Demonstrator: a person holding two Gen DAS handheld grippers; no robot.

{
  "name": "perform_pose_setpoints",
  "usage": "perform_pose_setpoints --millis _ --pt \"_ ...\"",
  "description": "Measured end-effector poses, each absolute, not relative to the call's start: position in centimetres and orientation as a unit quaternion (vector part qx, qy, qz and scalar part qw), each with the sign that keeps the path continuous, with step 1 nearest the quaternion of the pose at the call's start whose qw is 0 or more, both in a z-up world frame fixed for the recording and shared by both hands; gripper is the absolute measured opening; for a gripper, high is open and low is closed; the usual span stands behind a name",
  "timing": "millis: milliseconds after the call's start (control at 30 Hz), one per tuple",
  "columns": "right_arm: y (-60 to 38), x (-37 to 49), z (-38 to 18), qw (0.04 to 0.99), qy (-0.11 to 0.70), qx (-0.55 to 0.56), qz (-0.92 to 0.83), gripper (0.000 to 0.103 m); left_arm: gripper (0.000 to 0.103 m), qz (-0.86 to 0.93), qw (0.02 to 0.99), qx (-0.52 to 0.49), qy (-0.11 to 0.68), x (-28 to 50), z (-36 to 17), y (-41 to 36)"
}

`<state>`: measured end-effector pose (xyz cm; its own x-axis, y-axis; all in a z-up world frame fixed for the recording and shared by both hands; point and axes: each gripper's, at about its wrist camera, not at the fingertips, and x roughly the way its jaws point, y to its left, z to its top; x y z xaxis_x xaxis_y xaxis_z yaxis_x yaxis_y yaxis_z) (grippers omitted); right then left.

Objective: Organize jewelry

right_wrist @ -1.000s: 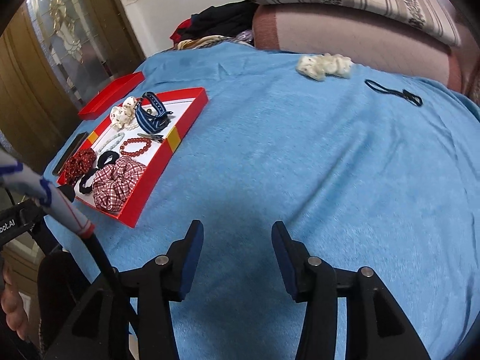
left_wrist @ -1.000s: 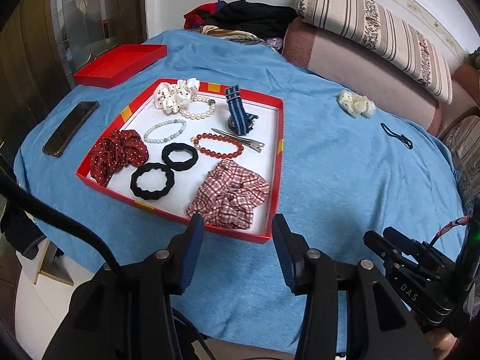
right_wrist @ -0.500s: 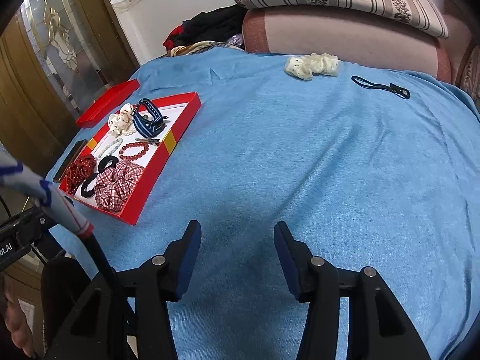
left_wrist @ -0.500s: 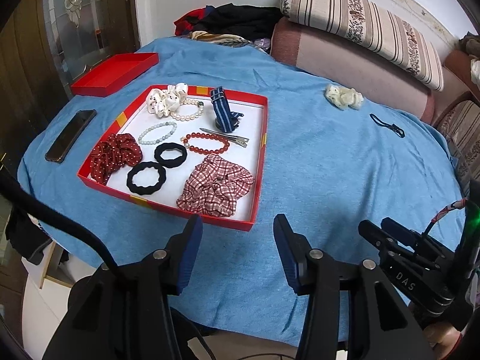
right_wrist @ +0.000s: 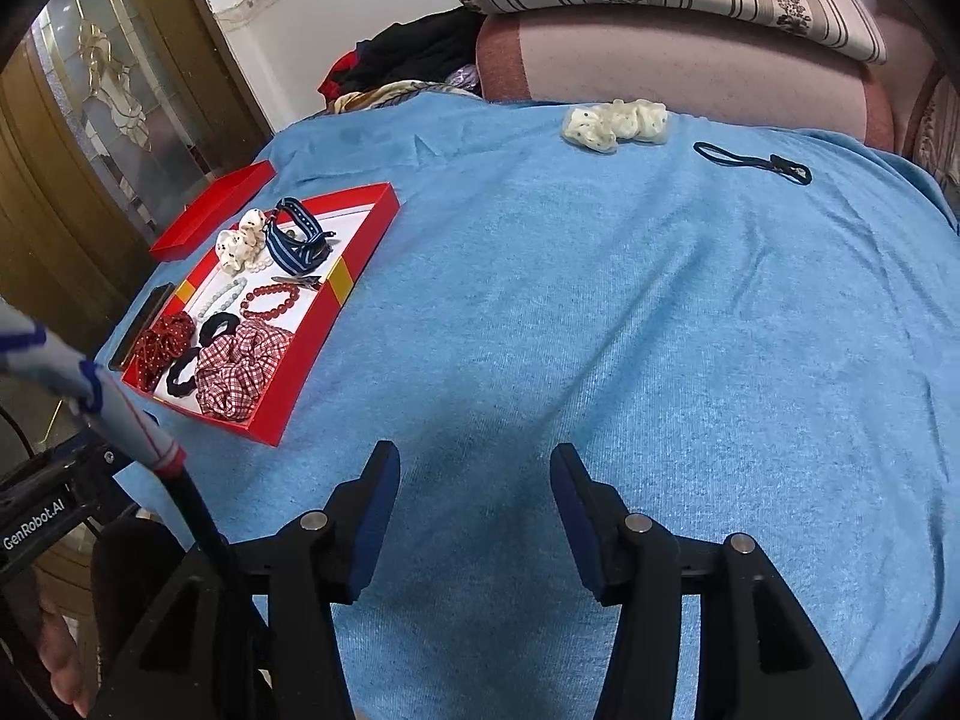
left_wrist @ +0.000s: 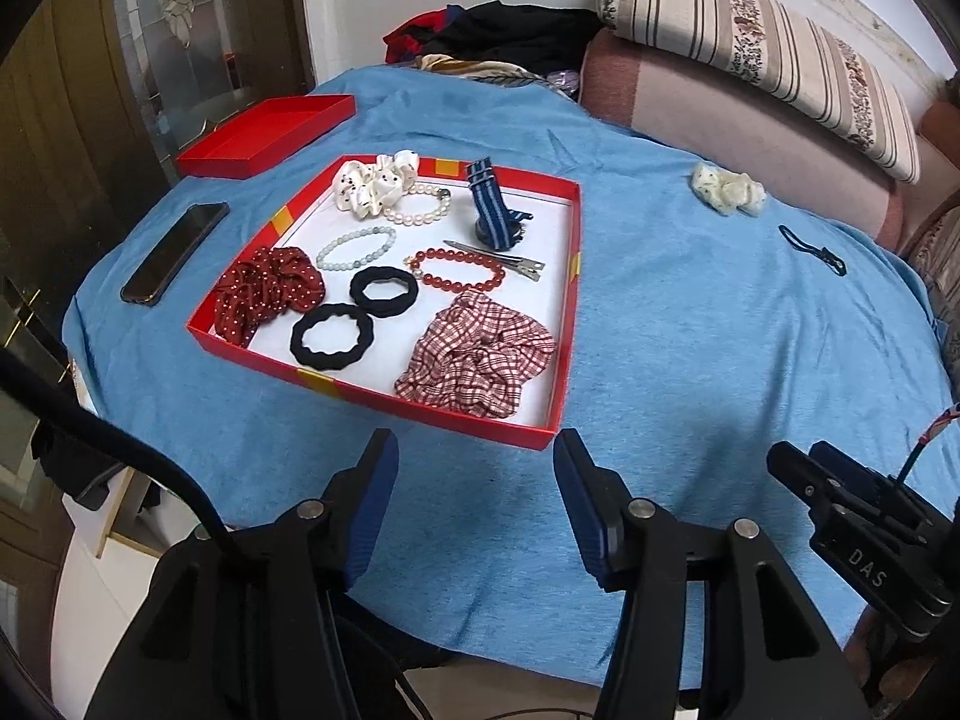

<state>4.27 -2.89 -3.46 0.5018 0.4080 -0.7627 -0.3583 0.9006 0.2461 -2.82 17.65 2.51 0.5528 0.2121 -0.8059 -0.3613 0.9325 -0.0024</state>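
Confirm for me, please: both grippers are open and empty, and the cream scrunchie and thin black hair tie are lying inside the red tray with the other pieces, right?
Not quite. The left gripper and right gripper are open and empty, but the cream scrunchie and thin black hair tie lie on the blue cloth, well outside the red tray. The right wrist view shows this.

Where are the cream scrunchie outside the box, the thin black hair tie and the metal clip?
cream scrunchie (right_wrist: 616, 125), right wrist view, middle of its folds.
thin black hair tie (right_wrist: 750, 162), right wrist view, mid-cord.
metal clip (left_wrist: 498, 256), left wrist view, middle of its blade.
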Motion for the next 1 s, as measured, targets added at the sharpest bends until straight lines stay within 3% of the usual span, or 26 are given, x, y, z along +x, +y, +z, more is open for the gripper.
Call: perform_pose_setpoints --millis 1000 --pt "-1.1 4.6 -5.2 0.861 0.460 -0.002 0.217 0.061 0.057 0.180 0.882 -0.062 0.432 -1.8 1.1 17.5"
